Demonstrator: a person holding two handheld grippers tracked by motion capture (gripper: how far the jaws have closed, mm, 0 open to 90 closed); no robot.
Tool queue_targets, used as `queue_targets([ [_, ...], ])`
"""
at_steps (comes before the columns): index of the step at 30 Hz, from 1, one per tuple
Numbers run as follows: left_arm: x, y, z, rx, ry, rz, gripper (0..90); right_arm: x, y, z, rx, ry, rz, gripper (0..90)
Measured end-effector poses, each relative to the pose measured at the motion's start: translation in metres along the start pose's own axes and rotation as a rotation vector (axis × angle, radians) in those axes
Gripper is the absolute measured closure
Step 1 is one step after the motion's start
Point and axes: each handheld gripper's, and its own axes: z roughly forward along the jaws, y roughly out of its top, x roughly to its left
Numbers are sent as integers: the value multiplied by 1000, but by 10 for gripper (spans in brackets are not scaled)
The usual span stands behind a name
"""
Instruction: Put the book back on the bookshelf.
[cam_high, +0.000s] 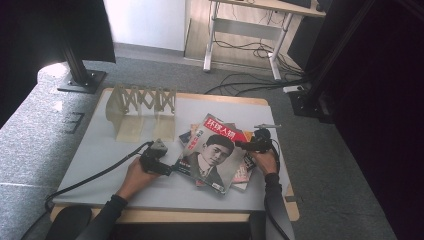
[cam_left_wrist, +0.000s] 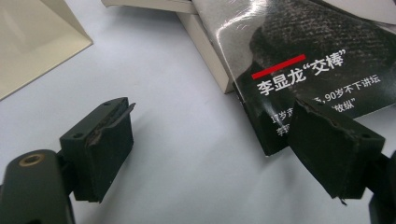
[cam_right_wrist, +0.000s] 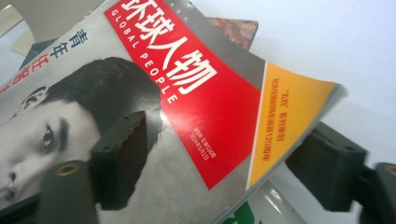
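Observation:
A magazine (cam_high: 215, 155) with a man's portrait and a red title block tops a small pile on the grey table (cam_high: 95, 160). My right gripper (cam_high: 246, 146) is at its right edge. In the right gripper view the cover (cam_right_wrist: 196, 93) runs between the jaws of the right gripper (cam_right_wrist: 224, 135), one above the cover and one under the raised edge, with a gap still showing. My left gripper (cam_high: 172, 168) is at the pile's left side. In its own view the left gripper (cam_left_wrist: 212, 114) is open, one jaw over the corner of the dark cover (cam_left_wrist: 317, 46).
More magazines (cam_high: 243, 173) lie under the top one. A beige folding rack (cam_high: 141, 110) stands at the table's back left. Beyond the table are a black stand base (cam_high: 82, 80), floor cables (cam_high: 250, 80) and a desk frame (cam_high: 245, 30).

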Motion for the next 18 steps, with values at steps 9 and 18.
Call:
queue_targets([
  [9,1,0,0,2,-5,-5,143,6,5,-6,0,-90,-58,622],
  [18,1,0,0,1,-10,-5,142,14,10,-17,-67,-81,-70,806],
])
